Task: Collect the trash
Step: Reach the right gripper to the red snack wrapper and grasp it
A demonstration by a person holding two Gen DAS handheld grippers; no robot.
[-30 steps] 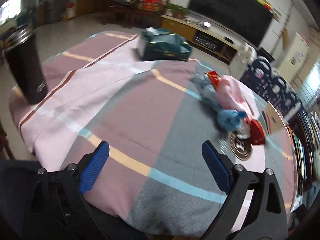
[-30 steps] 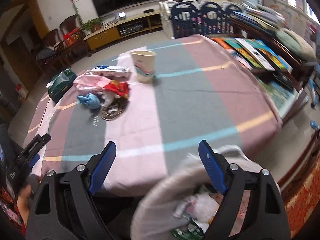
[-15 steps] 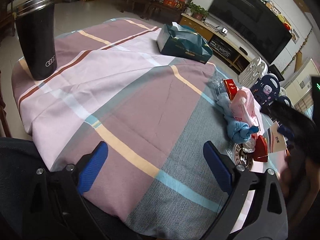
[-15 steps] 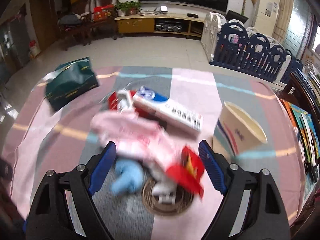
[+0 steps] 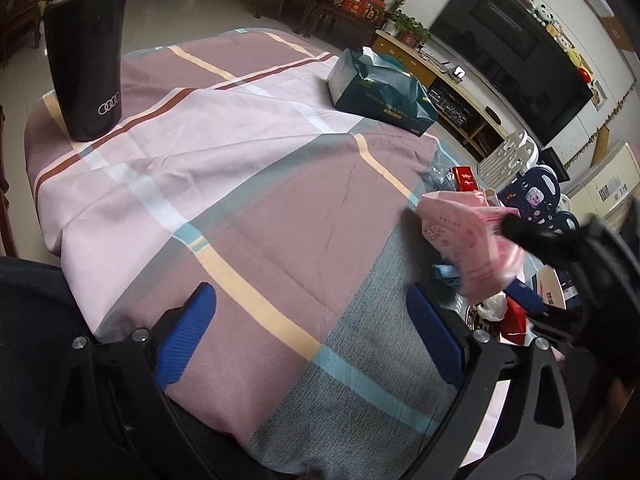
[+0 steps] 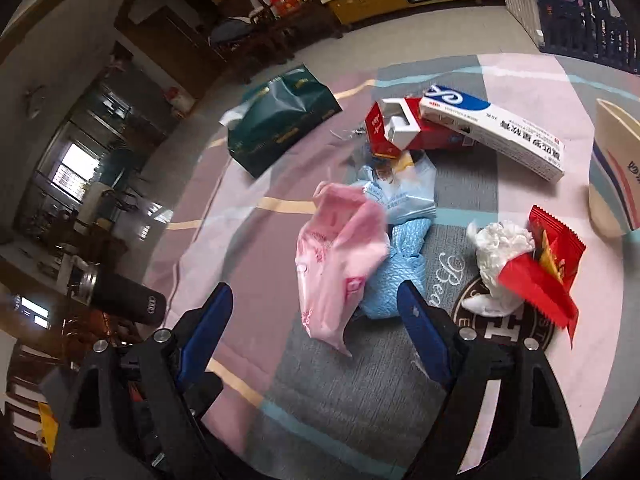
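Both jaws spread, pink bag (image 6: 340, 268) lengthwise toward right gripper (image 6: 316, 340)

On my left wrist view, a black tumbler (image 5: 86, 54) with a steel rim stands upright at the upper left, on the plaid cloth covering the worktop (image 5: 224, 184). A dark green tissue pack (image 5: 382, 92) lies near the top centre. Behind it I see a low TV cabinet (image 5: 444, 80) and a dark screen (image 5: 508, 44).
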